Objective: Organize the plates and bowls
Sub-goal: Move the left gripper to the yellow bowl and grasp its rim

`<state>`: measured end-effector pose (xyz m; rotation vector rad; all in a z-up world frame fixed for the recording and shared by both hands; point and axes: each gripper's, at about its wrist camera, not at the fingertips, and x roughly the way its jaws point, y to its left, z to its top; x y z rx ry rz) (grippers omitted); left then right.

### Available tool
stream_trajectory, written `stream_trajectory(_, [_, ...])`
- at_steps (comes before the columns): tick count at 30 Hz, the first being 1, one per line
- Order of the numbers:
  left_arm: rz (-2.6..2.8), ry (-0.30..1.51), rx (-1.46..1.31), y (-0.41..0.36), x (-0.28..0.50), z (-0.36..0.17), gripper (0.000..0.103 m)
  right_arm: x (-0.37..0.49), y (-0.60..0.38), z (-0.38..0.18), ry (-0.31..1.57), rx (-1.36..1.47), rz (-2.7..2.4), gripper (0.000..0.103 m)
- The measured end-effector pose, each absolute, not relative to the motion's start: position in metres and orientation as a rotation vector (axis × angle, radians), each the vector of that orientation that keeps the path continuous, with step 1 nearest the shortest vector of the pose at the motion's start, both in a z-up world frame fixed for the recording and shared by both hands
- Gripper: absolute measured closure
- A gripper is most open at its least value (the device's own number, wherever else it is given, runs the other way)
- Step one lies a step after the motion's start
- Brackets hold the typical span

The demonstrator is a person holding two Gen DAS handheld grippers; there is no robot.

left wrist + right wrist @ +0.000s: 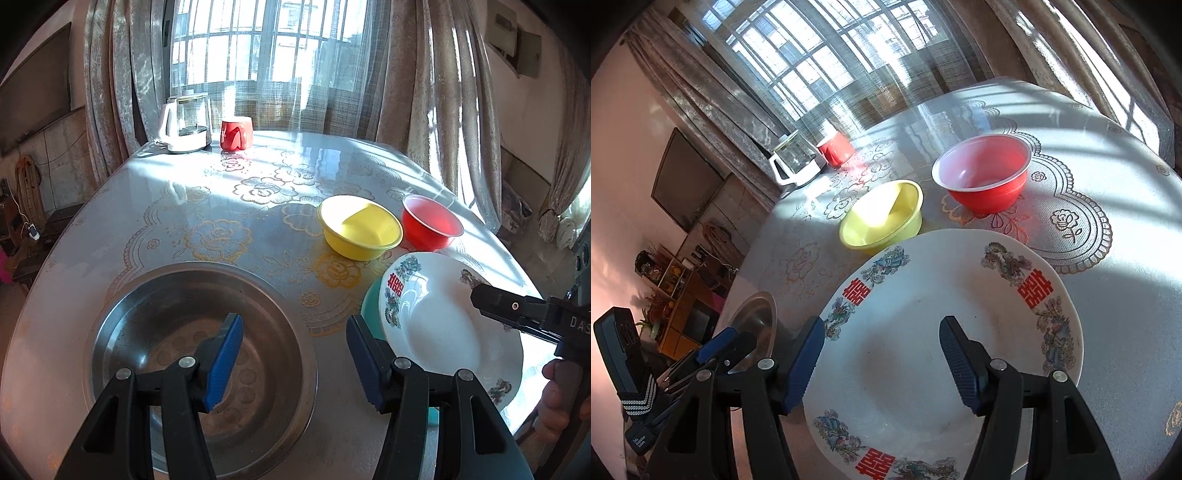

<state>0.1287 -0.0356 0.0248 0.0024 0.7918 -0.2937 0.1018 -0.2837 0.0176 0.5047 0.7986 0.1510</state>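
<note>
Plates and bowls: you have a white patterned plate (934,354) at the near right of the bench (258,155), resting on a teal dish (371,306) of which only an edge shows; a steel basin (166,314) lies at near left, with a yellow bowl (360,227) and a red bowl (430,221) just beside each other farther back.
Left tongs (295,354): spread wide and holding nothing, hovering over the steel basin's right rim.
Right tongs (882,358): also spread wide and empty above the white patterned plate (in the left view their tip sits over its far-right rim; contact cannot be told).
Step in hand: by my reading, you are about to take up the plate.
Next move: lower one finger under the rim, close firmly, lift level, since glazed ware may slip.
Clutter: a kettle (188,122) and red cup (236,134) stand well apart at the far edge.
</note>
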Motion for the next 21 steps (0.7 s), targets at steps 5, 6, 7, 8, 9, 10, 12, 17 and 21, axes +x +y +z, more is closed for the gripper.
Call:
stream_trajectory(5, [-0.301, 0.813, -0.002, -0.038, 0.137, 0.020, 0.044, 0.108, -0.287, 0.016, 0.807, 0.533, 0.159, 0.037])
stream_trajectory(6, [-0.304, 0.817, -0.003, -0.039, 0.139, 0.020, 0.044, 0.110, -0.288, 0.015, 0.812, 0.541, 0.161, 0.037])
stream_trajectory(7, [-0.307, 0.821, -0.004, -0.040, 0.142, 0.020, 0.044, 0.112, -0.288, 0.015, 0.816, 0.548, 0.162, 0.037])
stream_trajectory(8, [-0.309, 0.826, -0.006, -0.040, 0.144, 0.020, 0.044, 0.114, -0.288, 0.015, 0.818, 0.551, 0.164, 0.037])
stream_trajectory(9, [-0.311, 0.830, -0.008, -0.041, 0.146, 0.020, 0.044, 0.116, -0.288, 0.015, 0.821, 0.553, 0.168, 0.037])
stream_trajectory(10, [-0.313, 0.838, -0.011, -0.042, 0.149, 0.019, 0.044, 0.118, -0.288, 0.015, 0.824, 0.556, 0.171, 0.037])
stream_trajectory(12, [-0.313, 0.853, -0.020, -0.042, 0.156, 0.018, 0.044, 0.122, -0.288, 0.015, 0.829, 0.559, 0.174, 0.037])
stream_trajectory(17, [-0.330, 0.875, -0.076, -0.039, 0.167, 0.017, 0.044, 0.131, -0.286, 0.016, 0.835, 0.543, 0.175, 0.037])
stream_trajectory(21, [-0.356, 0.873, -0.114, -0.042, 0.176, 0.021, 0.046, 0.140, -0.287, 0.017, 0.832, 0.517, 0.161, 0.037])
